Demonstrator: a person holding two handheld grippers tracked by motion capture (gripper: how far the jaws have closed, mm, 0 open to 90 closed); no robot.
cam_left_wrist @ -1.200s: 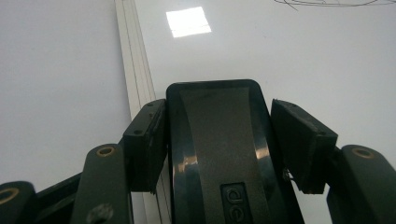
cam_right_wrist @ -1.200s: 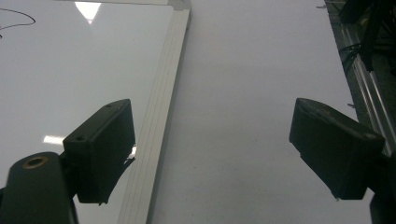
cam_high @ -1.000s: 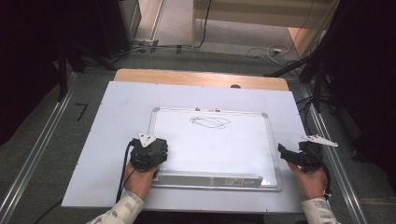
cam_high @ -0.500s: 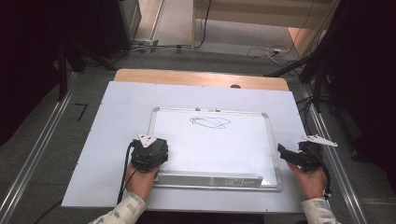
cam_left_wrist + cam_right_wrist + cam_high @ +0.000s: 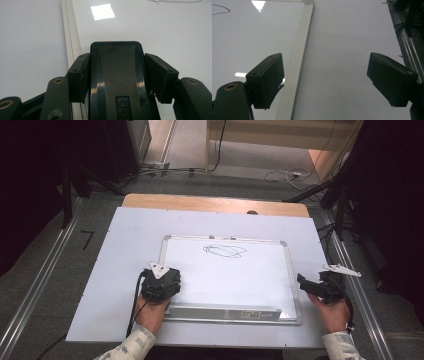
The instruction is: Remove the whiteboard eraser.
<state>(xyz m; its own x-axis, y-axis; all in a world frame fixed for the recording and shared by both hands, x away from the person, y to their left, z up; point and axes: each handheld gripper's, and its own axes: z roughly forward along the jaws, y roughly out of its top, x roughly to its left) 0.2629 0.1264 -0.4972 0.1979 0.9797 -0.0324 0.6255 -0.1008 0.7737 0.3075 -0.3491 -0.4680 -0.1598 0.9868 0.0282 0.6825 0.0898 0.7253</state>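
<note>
Beside the whiteboard's right edge, right tongs gape.

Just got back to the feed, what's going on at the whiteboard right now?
A person works at a whiteboard lying flat on the table. The left tongs are shut on a dark eraser at the board's near left corner; the jaws have just been closing on it. The scribble near the top edge remains unwiped. The right tongs are open, straddling the board's right frame.
</note>
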